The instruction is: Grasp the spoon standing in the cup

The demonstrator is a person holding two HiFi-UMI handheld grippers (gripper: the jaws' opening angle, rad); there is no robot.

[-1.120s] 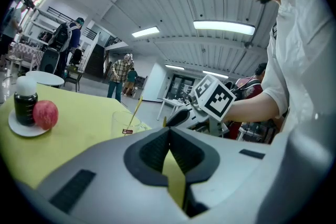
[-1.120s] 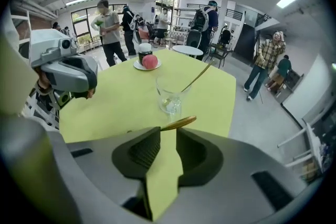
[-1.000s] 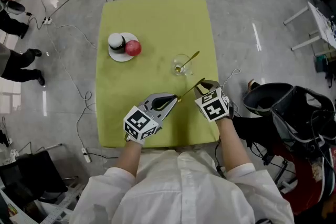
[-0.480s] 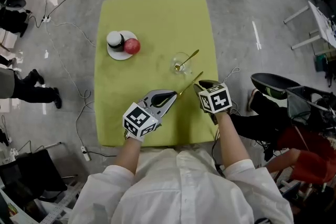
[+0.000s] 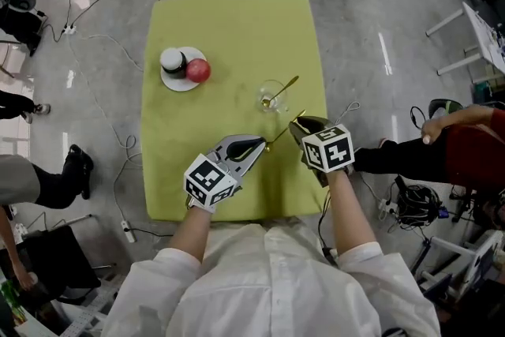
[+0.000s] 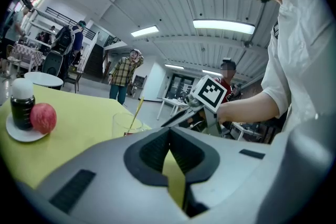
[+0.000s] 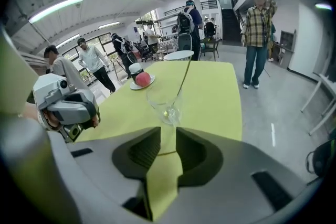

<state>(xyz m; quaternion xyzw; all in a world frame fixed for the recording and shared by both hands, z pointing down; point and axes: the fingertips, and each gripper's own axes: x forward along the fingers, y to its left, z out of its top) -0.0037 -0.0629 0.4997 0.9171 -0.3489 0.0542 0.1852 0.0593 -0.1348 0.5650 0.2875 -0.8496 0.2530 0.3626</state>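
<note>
Task thing: the spoon (image 5: 282, 89) is standing bowl-down in the cup (image 5: 272, 97), its handle leaning over the rim toward the table's right edge; that free handle is probably the part to take

Cup: clear glass, sitting upright on the green cloth (image 5: 237, 28), near the right edge and about midway along it

Left gripper (image 5: 262, 147): hovering low over the cloth toward the near edge, pointing at the cup; its claw is pressed together at the tips and pinching nothing, only cloth showing behind it in its own view (image 6: 168, 131); it seems to be parked, not working

Right gripper (image 5: 297, 122): sitting nearer the cup, just short of it on the near side; its claw is spread by a narrow gap with nothing between (image 7: 168, 131); cup (image 7: 165, 105) and spoon (image 7: 182, 78) are lining up straight ahead, so this looks like the grasping claw

Step in hand: approaching; no contact with the spoon yet

Next move: probably opening wider and rising to handle height, since the gap looks tight

Risk: the light glass could be tipping if nudged

Thin gold rod (image 5: 284, 132): lying between the two grippers; what it is, cannot tell

Bystanders: plate (image 5: 183, 83) near the left edge, carrying a dark jar (image 5: 173, 60) and a red apple (image 5: 199, 71); well apart from the work
</note>
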